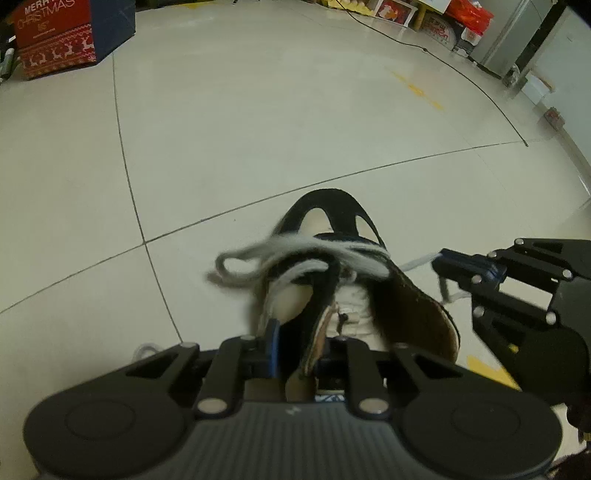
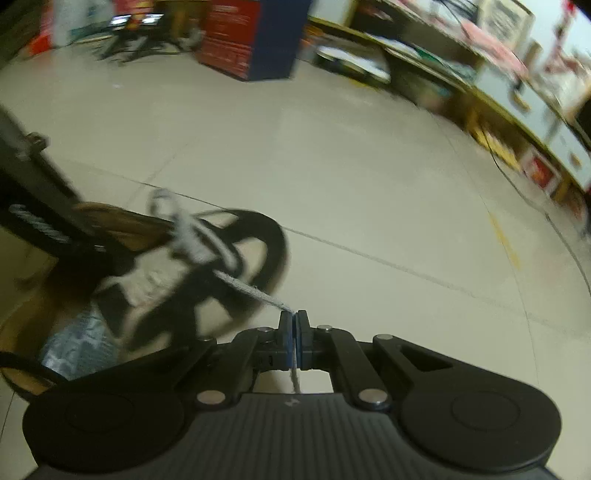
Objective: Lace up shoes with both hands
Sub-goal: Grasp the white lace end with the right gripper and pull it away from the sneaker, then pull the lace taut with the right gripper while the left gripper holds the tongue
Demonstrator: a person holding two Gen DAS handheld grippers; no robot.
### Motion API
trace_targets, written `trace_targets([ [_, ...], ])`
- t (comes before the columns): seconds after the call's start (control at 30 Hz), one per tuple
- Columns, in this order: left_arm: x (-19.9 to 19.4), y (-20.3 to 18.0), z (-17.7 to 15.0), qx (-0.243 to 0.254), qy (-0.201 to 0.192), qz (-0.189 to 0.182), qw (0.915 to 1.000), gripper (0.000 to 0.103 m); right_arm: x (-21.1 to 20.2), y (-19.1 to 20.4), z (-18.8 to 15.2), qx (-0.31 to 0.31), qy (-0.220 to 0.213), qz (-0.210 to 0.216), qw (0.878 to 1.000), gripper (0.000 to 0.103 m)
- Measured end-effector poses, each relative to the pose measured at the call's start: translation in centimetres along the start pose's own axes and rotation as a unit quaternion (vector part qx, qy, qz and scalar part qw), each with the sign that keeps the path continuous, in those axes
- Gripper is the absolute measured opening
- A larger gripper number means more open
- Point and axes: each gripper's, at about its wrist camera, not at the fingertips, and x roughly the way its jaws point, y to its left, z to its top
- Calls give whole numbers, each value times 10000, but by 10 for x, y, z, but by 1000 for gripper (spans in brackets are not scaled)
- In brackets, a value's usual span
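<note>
Our right gripper (image 2: 294, 318) has its blue-padded fingers pressed together on the white lace (image 2: 251, 290), which runs taut out of the tips. In the left wrist view we see that same gripper (image 1: 441, 264) reaching in from the right, level and low. Our left gripper (image 1: 295, 343) sits low with its fingers spread around the shoe's tongue (image 1: 321, 314); whether they pinch it we cannot tell.

I work over a pale tiled floor (image 1: 295, 122) with dark grout lines. A red Christmas box (image 1: 55, 40) stands at far left beside a dark blue box (image 1: 112, 26). A thin black cable (image 1: 461, 79) crosses the floor. Cluttered yellow shelving (image 2: 491, 96), blurred, lines the wall.
</note>
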Motion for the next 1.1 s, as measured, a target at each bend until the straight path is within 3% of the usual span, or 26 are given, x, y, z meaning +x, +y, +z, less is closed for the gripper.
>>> trace_targets([
  [0.53,0,-2,2,142,32,18,9999,18,20,-53,-37,635,772,-906,9908,2],
  [0.63,0,2,2,100,80,-68,9999,21,27,-59,-42,966,940,-762,9879,2],
  [0.8,1,5,4,-28,187,-245,9995,26,17,-49,-37,843,595,-270,9943,7],
  [0.87,-2,3,3,8,208,-260,9994,26,13,-42,-32,749,479,-193,9959,30],
  [0.9,-5,2,3,58,208,-259,9994,26,10,-39,-30,701,413,-158,9966,34],
  [1.1,-17,-15,7,623,-101,-254,9977,26,-4,-6,-8,-167,-89,135,9997,35],
])
